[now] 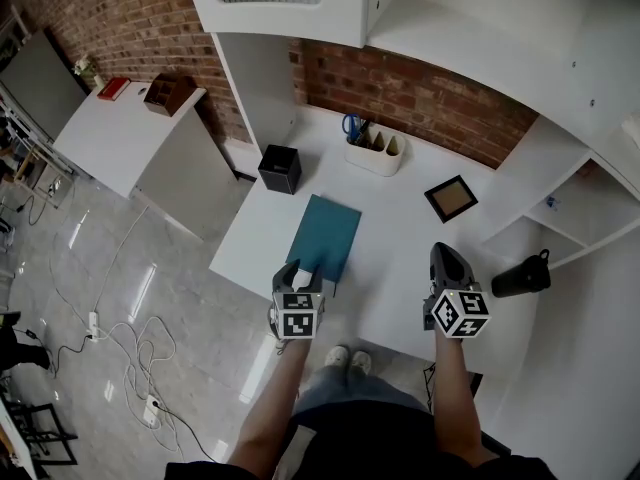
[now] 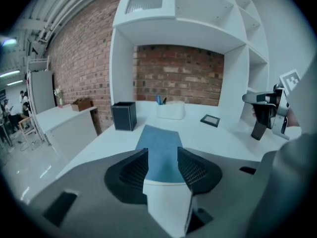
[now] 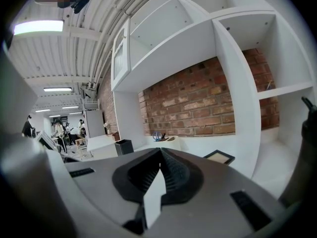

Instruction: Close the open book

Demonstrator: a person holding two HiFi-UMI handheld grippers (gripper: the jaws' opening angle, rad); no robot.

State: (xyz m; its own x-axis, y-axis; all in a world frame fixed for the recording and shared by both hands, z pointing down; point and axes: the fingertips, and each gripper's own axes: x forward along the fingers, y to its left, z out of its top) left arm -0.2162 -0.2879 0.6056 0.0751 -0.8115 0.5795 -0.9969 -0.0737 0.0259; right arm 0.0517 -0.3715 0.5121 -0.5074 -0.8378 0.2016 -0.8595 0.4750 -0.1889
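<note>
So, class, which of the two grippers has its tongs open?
The left gripper: its tongs stand apart and empty; on the right gripper they press together.

**Brick and white shelving frame a bright workroom**

A red brick wall (image 1: 420,93) runs behind a tall white shelving unit (image 1: 300,8), whose open compartments rise over a white table (image 1: 400,238) set into its corner. To the left, a white side table (image 1: 120,133) stands against the same brick. The floor (image 1: 80,258) is glossy grey tile that catches streaks of light. White cables (image 1: 115,333) loop across it to a power strip (image 1: 152,406). Overhead, a long strip light (image 3: 38,28) glows beneath what looks like a ribbed white ceiling (image 3: 99,19), though the wide lens bends it. More strip lights line the far end of the room.
</note>
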